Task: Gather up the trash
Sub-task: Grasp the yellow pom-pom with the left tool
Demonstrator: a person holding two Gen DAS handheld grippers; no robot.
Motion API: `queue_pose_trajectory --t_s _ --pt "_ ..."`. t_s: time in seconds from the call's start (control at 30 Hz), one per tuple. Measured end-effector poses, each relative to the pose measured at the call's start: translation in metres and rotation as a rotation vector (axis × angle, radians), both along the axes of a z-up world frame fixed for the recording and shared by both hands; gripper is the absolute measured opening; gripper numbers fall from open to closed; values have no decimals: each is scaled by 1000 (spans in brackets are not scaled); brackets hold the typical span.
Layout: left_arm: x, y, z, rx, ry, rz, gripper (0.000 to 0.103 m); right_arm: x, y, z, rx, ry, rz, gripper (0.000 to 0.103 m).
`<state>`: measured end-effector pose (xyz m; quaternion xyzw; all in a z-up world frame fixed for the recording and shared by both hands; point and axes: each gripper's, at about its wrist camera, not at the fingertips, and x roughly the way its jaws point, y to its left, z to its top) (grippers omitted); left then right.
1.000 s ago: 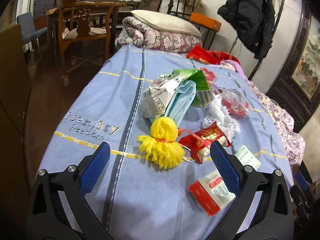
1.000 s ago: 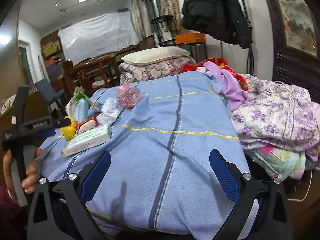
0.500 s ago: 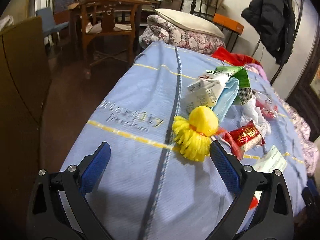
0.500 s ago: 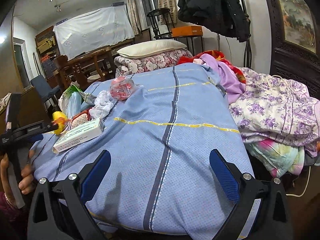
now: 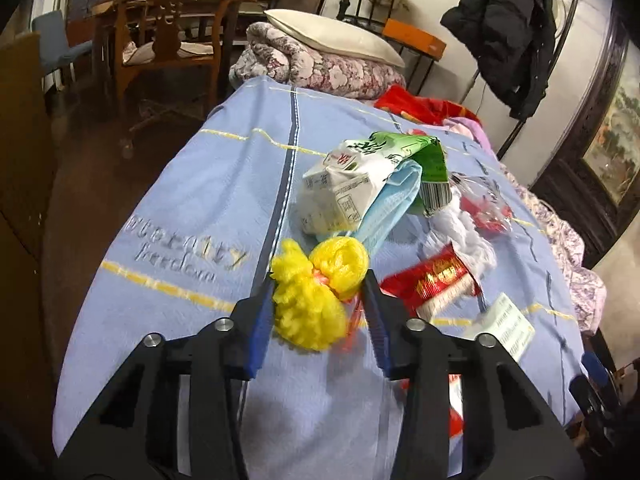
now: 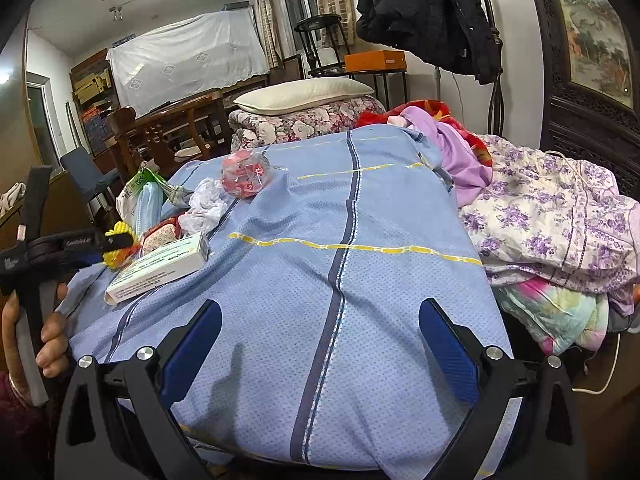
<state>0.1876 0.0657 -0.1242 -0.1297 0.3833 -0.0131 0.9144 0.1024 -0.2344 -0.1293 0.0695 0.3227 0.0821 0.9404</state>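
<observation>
Left wrist view, lower centre: the left hand-held gripper (image 5: 318, 300) has just been closing, and its blue pads now squeeze a yellow pompom (image 5: 316, 292) lying on the blue bedspread (image 5: 192, 184). This looks like the first pickup; next comes lifting it clear without snagging its orange string. To its right lie a red wrapper (image 5: 432, 284) and a white box (image 5: 508, 326). Right wrist view: the right hand-held gripper (image 6: 320, 340) hangs released over bare bedspread. Behind stand wooden chairs (image 5: 160, 40), a pillow (image 6: 300, 94) and a hanging black coat (image 6: 428, 12).
</observation>
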Motion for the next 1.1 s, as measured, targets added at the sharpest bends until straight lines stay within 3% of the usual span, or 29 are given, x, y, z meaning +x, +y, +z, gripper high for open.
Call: queue_pose_trajectory --t_s 0.43,0.7,0.93,1.1 --pt "-61 9 11 6 -43 22 42 -2 3 4 -18 -19 4 97" --pt "-74 17 7 -1 -42 36 42 0 74 29 -17 -60 170 97" --pt "-82 39 10 -22 -54 78 42 34 169 25 -200 -8 285 97" --pt "-81 41 6 -26 -39 79 42 45 170 4 -319 57 212 94"
